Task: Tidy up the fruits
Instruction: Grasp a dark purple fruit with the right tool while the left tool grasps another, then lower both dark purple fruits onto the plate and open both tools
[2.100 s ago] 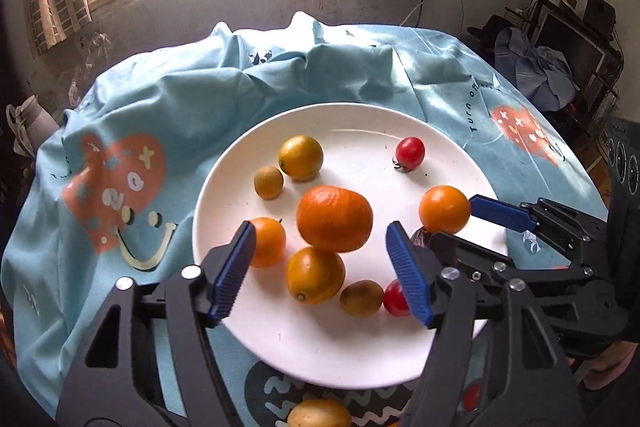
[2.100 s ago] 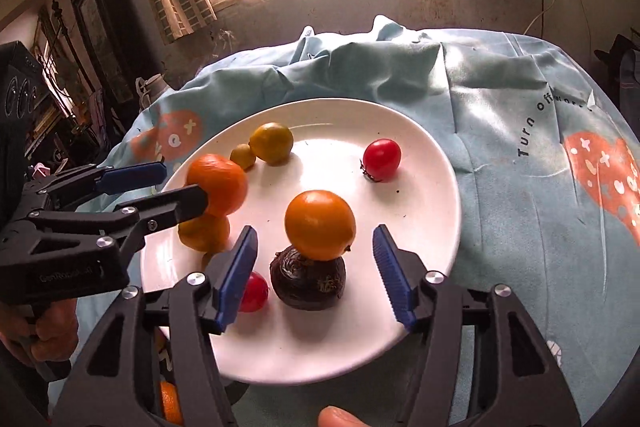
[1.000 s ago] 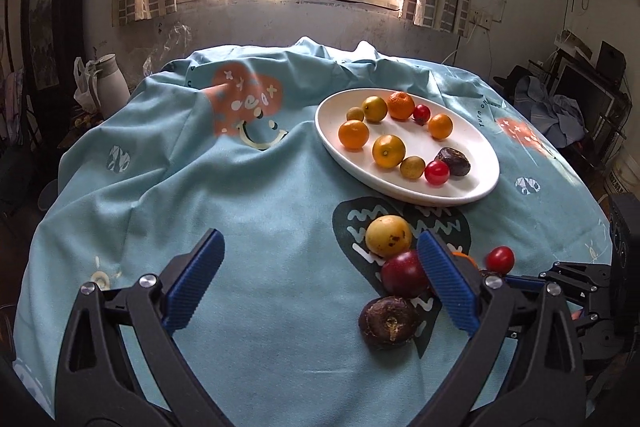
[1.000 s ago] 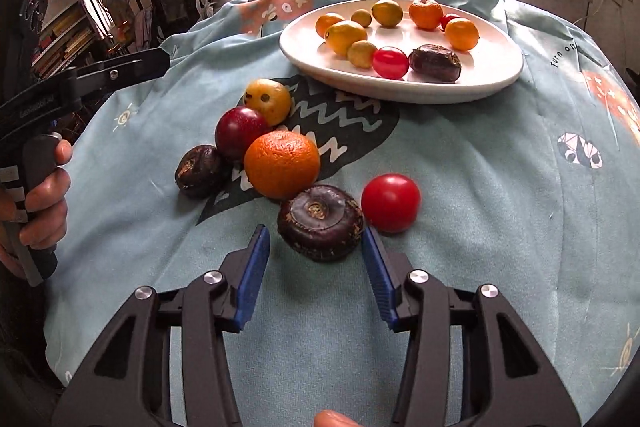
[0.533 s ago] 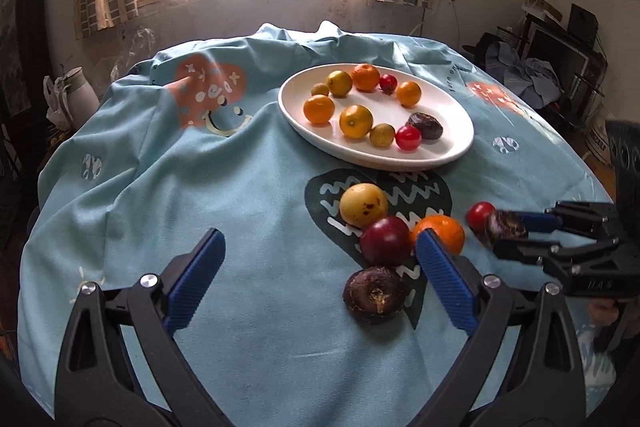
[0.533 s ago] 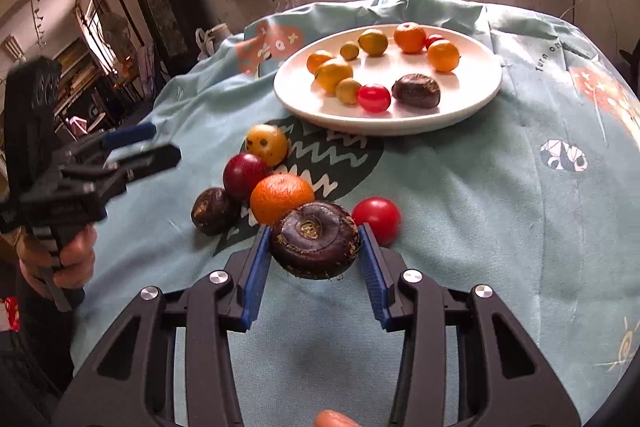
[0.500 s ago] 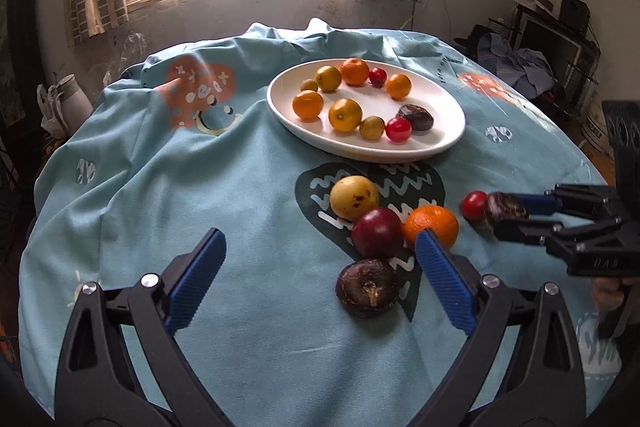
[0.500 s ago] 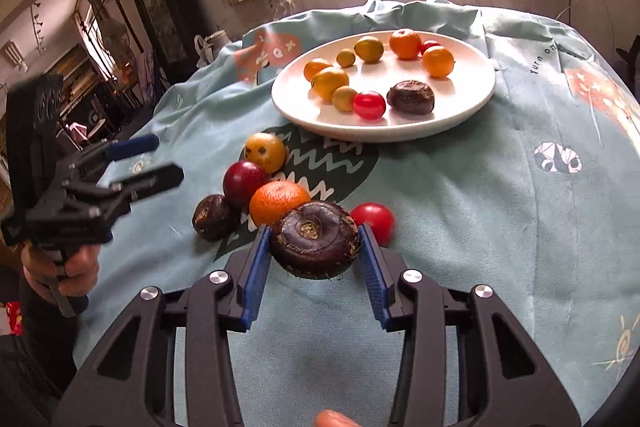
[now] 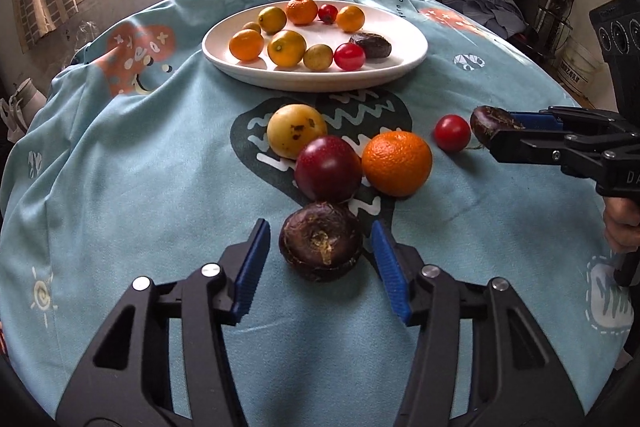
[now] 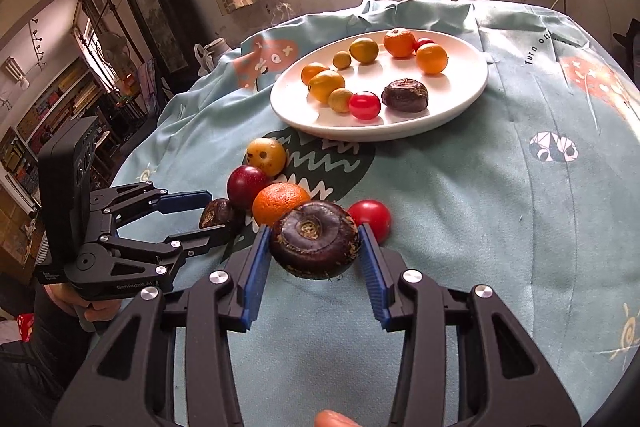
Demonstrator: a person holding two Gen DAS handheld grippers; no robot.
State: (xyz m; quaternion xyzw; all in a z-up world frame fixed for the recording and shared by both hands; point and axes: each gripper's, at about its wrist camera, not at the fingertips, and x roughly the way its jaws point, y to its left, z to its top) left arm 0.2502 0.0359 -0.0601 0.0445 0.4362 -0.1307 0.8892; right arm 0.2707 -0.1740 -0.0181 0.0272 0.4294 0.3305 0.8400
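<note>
The counter under the blue tablecloth [image 9: 120,167] has the white plate [image 9: 408,59] at the far side already holding a bunch of fruits, with an orange [image 9: 397,163], a plum [image 9: 328,169] and a cherry tomato [image 9: 452,133] loose nearby. Right gripper [image 10: 314,251] has its jaws clamped on a dark water chestnut [image 10: 314,241] lifted off the cloth, so I'd guess it goes to the plate next. Left gripper [image 9: 320,261] has jaws partly open around another water chestnut [image 9: 321,241] lying on the cloth, not touching, so it needs to squeeze.
</note>
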